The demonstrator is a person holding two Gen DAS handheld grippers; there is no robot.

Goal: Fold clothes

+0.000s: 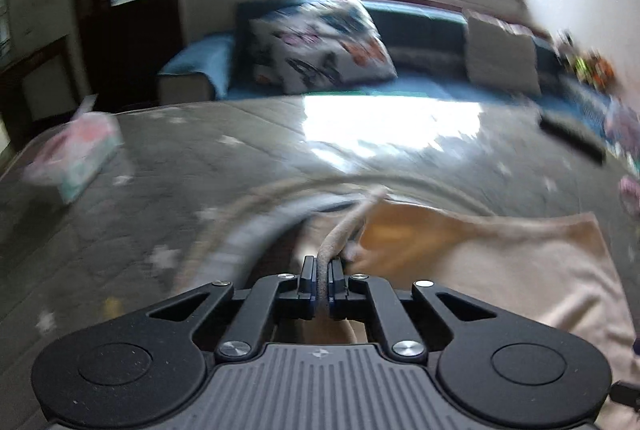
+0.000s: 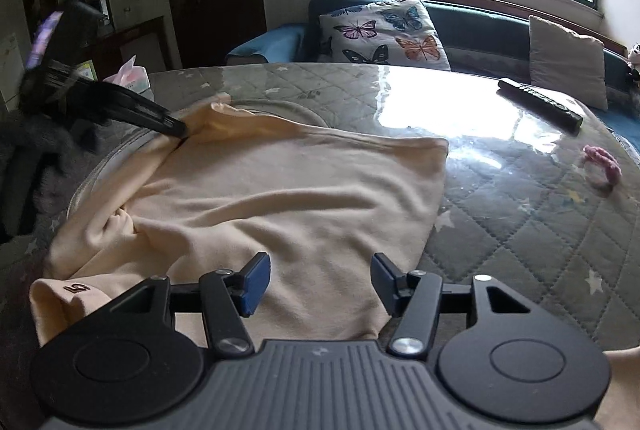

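A cream garment (image 2: 280,198) lies spread on the round table, its near part bunched at the left. My left gripper (image 1: 322,280) is shut on a fold of the cream garment (image 1: 500,262) and holds that edge lifted; it also shows in the right wrist view (image 2: 176,129) at the garment's far left corner. My right gripper (image 2: 320,280) is open and empty, just above the garment's near edge. The left wrist view is blurred by motion.
The table (image 2: 540,214) has a grey quilted cover under clear plastic. On it lie a black remote (image 2: 540,104), a pink hair tie (image 2: 602,160) and a tissue box (image 1: 76,158). Behind is a blue sofa (image 2: 480,22) with a butterfly pillow (image 2: 384,34).
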